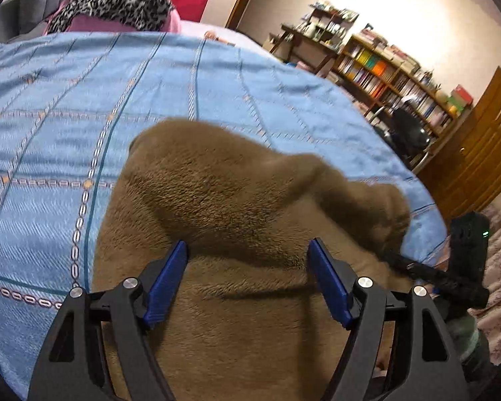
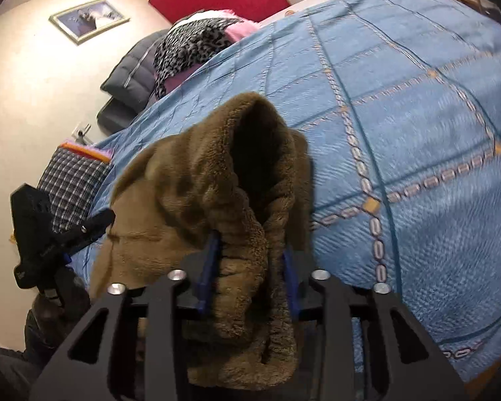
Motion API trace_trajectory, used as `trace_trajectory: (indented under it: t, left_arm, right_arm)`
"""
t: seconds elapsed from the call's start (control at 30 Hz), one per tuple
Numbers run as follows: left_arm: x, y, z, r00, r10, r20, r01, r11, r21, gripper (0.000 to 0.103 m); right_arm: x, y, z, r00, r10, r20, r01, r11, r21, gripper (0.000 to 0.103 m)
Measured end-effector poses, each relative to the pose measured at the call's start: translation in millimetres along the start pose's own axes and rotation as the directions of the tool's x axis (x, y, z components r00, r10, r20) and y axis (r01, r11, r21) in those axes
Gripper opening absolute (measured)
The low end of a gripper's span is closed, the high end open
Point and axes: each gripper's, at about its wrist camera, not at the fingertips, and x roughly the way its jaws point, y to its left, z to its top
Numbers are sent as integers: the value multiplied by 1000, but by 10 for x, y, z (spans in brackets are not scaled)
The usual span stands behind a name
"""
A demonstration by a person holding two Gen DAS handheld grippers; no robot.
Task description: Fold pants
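Observation:
Brown fleece pants (image 1: 237, 220) lie on a blue patterned bedspread (image 1: 83, 107). My left gripper (image 1: 248, 254) is open, its blue pads (image 1: 170, 277) spread just above the flat brown fabric, holding nothing. My right gripper (image 2: 250, 260) is shut on a bunched, gathered edge of the pants (image 2: 247, 220) and lifts it off the bedspread (image 2: 417, 133); the fabric stands up in a hollow fold in front of it. The right gripper also shows in the left wrist view (image 1: 451, 267) at the pants' right edge. The left gripper shows in the right wrist view (image 2: 50, 234) at the left.
A leopard-print and pink bundle (image 1: 117, 3) and a dark grey cushion (image 2: 133, 67) lie at the bed's far end. A checked pillow (image 2: 73, 180) lies at the bed's side. Bookshelves (image 1: 384, 77), a dark chair (image 1: 410, 133) and a wooden door (image 1: 484, 147) stand beyond the bed.

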Motion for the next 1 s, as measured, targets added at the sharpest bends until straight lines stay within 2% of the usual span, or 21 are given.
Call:
trace_trajectory:
  t: [0.1, 0.2, 0.3, 0.37, 0.53, 0.67, 0.73, 0.87, 1.0]
  left_arm:
    - [-16, 15, -19, 1000, 4, -1, -4, 1000, 4, 74]
    - [-113, 23, 48, 1000, 1, 17, -1, 1000, -18, 75]
    - [-181, 12, 178, 998, -7, 57, 9, 999, -32, 75]
    - [-172, -6, 295, 997, -12, 70, 16, 999, -44, 75]
    - [41, -28, 578, 999, -9, 43, 12, 997, -80, 75]
    - [268, 76, 732, 1000, -30, -1, 29, 991, -130, 75]
    - [358, 154, 750, 999, -32, -9, 30, 987, -156, 75]
    - [526, 281, 700, 998, -57, -20, 52, 977, -209, 75]
    - [623, 280, 622, 1000, -28, -4, 27, 979, -201, 75]
  right_arm:
    - [-163, 28, 51, 999, -26, 43, 27, 999, -30, 50]
    - [-415, 178, 105, 986, -109, 125, 123, 987, -108, 51]
    - [-545, 336, 175, 977, -105, 186, 133, 980, -145, 51]
    - [-535, 532, 228, 977, -63, 202, 101, 977, -186, 51]
    - [-198, 810, 312, 987, -15, 161, 56, 966, -253, 51]
    - [101, 767, 329, 990, -68, 123, 97, 964, -247, 51]
    - [191, 668, 301, 986, -116, 118, 141, 961, -237, 51]
    - [343, 479, 223, 987, -121, 107, 142, 964, -223, 51]
    - [468, 358, 96, 982, -117, 148, 154, 950, -270, 51]
